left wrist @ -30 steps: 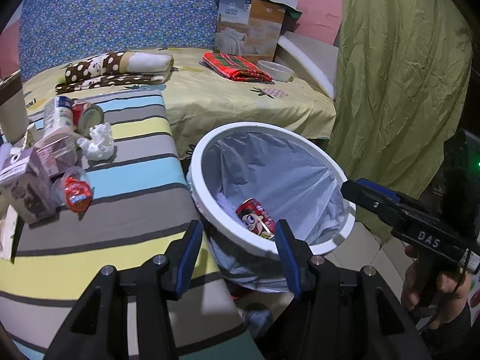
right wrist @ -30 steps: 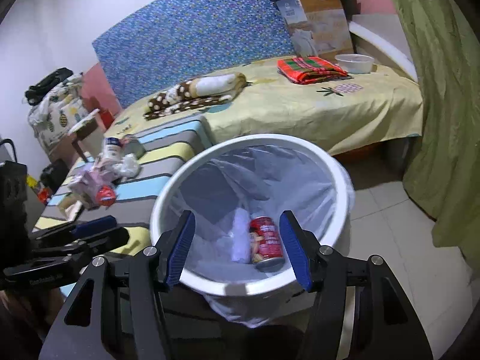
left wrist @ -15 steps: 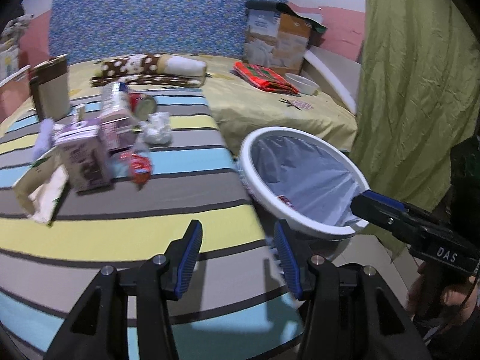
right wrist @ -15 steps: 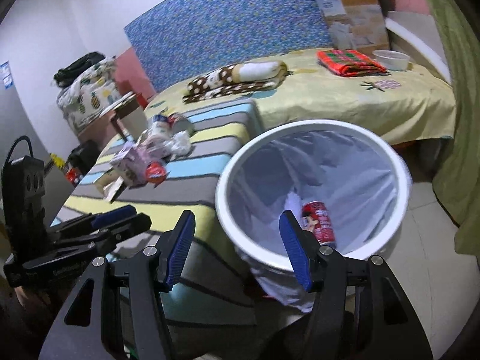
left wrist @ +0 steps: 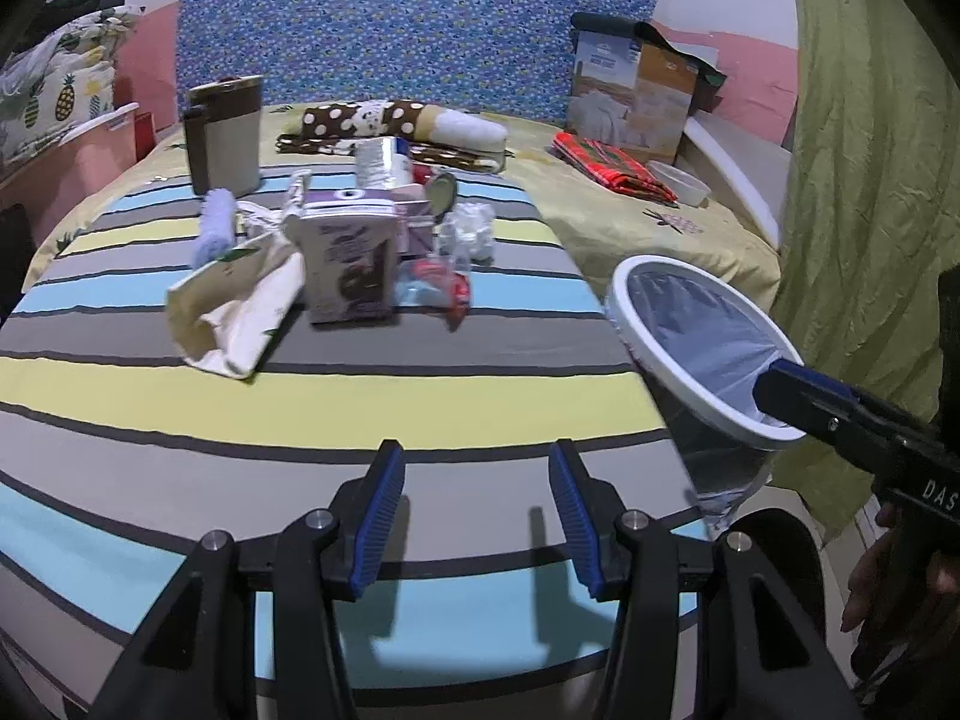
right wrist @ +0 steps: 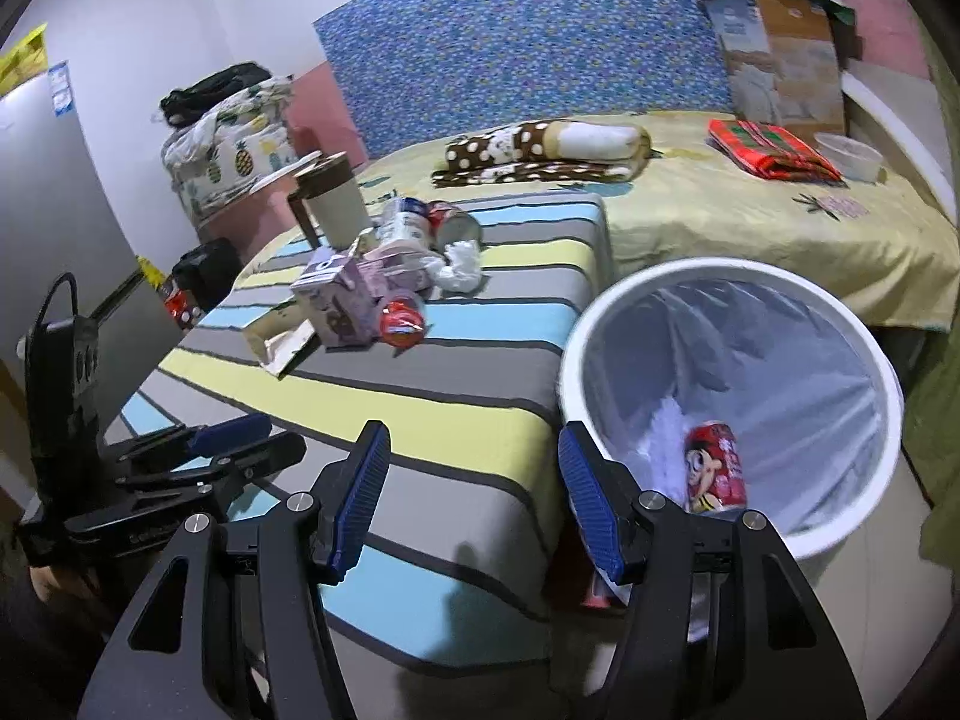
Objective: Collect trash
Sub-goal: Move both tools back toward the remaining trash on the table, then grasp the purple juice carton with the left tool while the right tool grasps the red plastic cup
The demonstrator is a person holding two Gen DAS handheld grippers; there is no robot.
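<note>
Both tools, left (left wrist: 474,516) and right (right wrist: 474,504), gape empty. Purple carton (left wrist: 349,264) stands at 12 o'clock on striped bed (left wrist: 420,396), light, crushable; flat sides should be pinched. Bin (right wrist: 864,480) at 3 o'clock.

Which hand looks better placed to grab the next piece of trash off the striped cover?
Probably the left. The left gripper is open, empty, and points straight at the trash pile around the purple carton. The right gripper, also open and empty, sits nearer the white bin.
</note>
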